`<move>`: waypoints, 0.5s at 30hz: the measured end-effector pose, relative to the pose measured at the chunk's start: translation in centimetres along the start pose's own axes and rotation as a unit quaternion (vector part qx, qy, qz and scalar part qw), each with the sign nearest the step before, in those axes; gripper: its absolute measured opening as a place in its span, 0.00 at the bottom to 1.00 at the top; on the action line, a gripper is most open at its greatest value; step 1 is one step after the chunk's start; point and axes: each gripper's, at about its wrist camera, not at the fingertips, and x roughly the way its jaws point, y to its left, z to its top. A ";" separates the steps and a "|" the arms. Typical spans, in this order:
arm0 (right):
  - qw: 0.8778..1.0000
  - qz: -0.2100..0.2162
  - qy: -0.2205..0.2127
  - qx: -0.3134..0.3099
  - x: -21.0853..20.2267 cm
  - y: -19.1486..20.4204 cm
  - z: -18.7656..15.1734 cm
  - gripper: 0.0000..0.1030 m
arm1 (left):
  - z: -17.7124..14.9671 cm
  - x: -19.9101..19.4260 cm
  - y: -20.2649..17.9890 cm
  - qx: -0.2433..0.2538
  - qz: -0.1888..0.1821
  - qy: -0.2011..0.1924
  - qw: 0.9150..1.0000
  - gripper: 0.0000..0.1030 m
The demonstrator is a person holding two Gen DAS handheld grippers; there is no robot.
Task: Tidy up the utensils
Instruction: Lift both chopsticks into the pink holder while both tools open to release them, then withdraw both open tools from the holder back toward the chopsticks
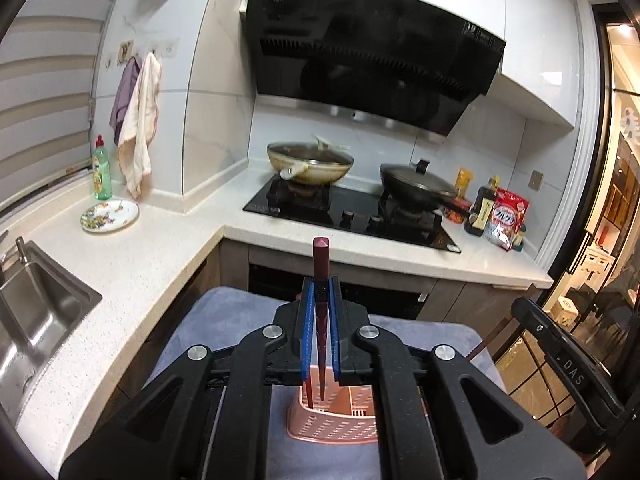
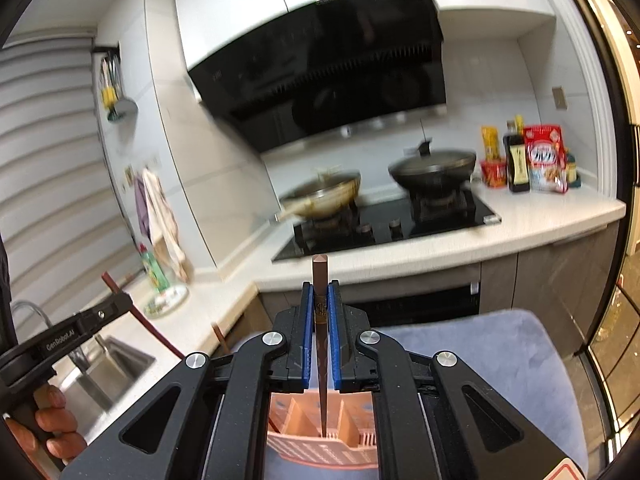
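Note:
My left gripper [image 1: 321, 284] is shut on a dark red chopstick [image 1: 321, 264], held upright with its tip down in a pink perforated utensil holder [image 1: 332, 416]. A second red chopstick [image 1: 310, 392] stands in the holder beside it. My right gripper [image 2: 320, 288] is shut on a brown chopstick [image 2: 320, 272], also upright, its tip inside a compartment of the same pink holder [image 2: 324, 440]. The left gripper [image 2: 68, 336] with its red chopstick [image 2: 140, 320] shows at the left of the right wrist view. The right gripper's body [image 1: 560, 356] shows at the right of the left wrist view.
The holder stands on a grey-blue cloth [image 1: 224, 320] over a small table. Behind are a white counter [image 1: 132, 264], a steel sink [image 1: 36, 312], a plate [image 1: 109, 216], a stove [image 1: 352, 216] with two lidded woks, and bottles and packets [image 1: 500, 216].

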 end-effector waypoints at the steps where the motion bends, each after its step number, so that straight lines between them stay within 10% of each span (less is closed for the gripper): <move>1: 1.000 0.000 0.008 0.002 0.5 -0.2 -0.6 0.07 | -0.8 0.8 0.3 -0.001 0.001 0.008 1.000 0.07; 11: 0.998 -0.007 0.054 0.019 2.1 -1.9 -4.4 0.17 | -4.8 3.0 1.2 -0.007 0.021 0.051 0.998 0.11; 15: 0.999 -0.011 0.045 0.019 0.4 -2.1 -4.3 0.28 | -5.3 2.0 1.0 0.001 0.035 0.046 0.998 0.38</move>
